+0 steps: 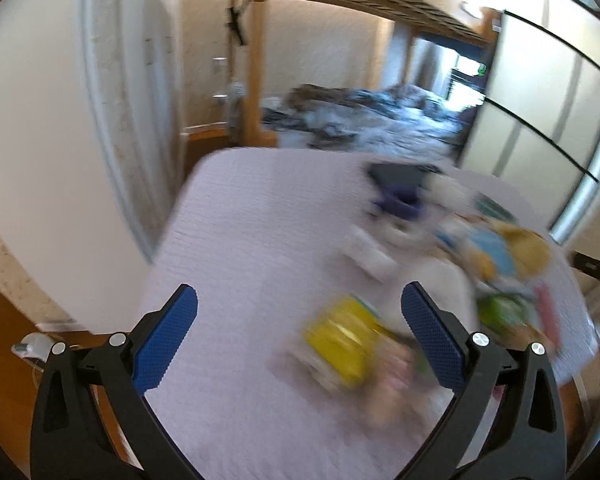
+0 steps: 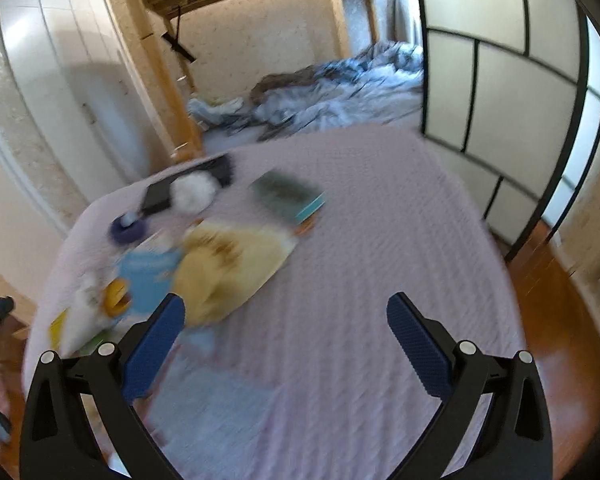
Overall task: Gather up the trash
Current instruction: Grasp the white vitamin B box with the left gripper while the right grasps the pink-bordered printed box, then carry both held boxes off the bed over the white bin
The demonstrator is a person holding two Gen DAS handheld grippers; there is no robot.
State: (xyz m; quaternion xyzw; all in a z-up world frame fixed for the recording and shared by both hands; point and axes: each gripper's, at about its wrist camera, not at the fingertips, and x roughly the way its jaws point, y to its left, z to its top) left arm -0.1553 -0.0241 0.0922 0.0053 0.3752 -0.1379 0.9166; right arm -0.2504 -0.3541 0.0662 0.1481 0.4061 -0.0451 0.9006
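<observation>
**Both tools open, approach step under way**

The left tool (image 1: 299, 322) and the right tool (image 2: 286, 326) both stood wide open and held nothing. The litter lay in a loose heap on the lilac-covered bed (image 2: 380, 240): a yellow wrapper (image 1: 342, 346) sat just ahead of the left tool, while a pale yellow bag (image 2: 228, 264) and a white wad (image 2: 194, 194) lay left of the right one. Motion blur hid finer detail. Judging by this, nothing was yet gathered; the next move called for lowering the left tool around the yellow wrapper.

Both wrist views angled down over one bed (image 1: 260, 208)
</observation>
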